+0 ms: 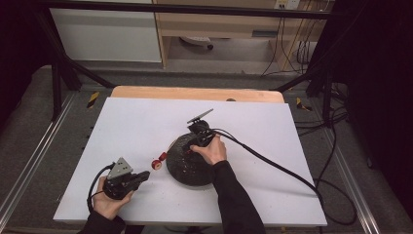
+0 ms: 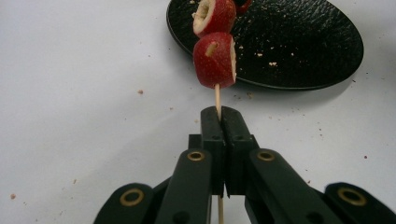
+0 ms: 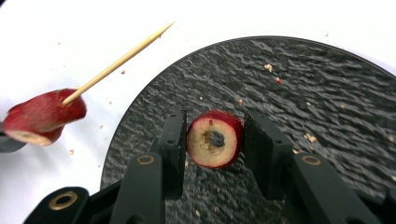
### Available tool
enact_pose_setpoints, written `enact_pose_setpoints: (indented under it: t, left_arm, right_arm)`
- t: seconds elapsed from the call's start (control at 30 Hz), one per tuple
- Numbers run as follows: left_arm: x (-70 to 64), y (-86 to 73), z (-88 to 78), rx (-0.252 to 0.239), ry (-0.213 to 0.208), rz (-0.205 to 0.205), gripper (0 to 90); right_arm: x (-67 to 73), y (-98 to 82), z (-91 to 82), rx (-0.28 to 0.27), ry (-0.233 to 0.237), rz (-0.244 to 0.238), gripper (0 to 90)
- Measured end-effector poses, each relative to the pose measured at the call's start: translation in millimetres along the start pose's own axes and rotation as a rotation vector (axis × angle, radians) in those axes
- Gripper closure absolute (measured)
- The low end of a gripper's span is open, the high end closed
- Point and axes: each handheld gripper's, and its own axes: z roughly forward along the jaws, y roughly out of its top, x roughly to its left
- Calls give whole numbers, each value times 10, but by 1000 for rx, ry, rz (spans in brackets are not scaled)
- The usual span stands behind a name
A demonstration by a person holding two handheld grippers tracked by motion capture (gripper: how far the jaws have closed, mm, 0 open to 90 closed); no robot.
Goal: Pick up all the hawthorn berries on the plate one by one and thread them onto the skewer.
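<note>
The jaws of the left gripper (image 2: 219, 114) are pressed fully together on a thin wooden skewer (image 2: 217, 95), which passes between the two pads. On the skewer sit two red fruit slices (image 2: 215, 58), one beyond the other, cut flat with a pale inside. The far slice hangs over the left edge of the plate, and the skewer ends in a sharp bare tip.

The jaws of the right gripper (image 3: 212, 135) have closed around a round red fruit piece (image 3: 214, 138). The left pad touches its skin; at the right pad I cannot tell for sure whether there is a narrow gap. This piece has pale flesh and a hole through its middle, and it lies on the plate.

The black plate (image 1: 187, 168) is round, shallow and rough like stone, with small pale crumbs scattered in it. It stands near the middle of the white surface (image 1: 141, 126), to the right of the left gripper. Some crumbs lie also on the surface.
</note>
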Motion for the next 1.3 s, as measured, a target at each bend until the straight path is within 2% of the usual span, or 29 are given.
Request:
enact_pose_setpoints:
  t: [0.2,0.5,0.8,1.3]
  left_arm:
    - [-28,6,11,0,-5,4,885]
    - [-83,15,35,-2,-16,8,885]
    - [-159,32,68,-5,-24,10,885]
    - [-286,56,141,-18,-29,-10,885]
  right_arm:
    - [-24,-105,-151,-49,16,3,613]
    - [-110,-330,-356,-163,54,31,614]
    - [-199,-572,-448,-263,78,46,614]
    - [-300,-894,-476,-529,161,158,616]
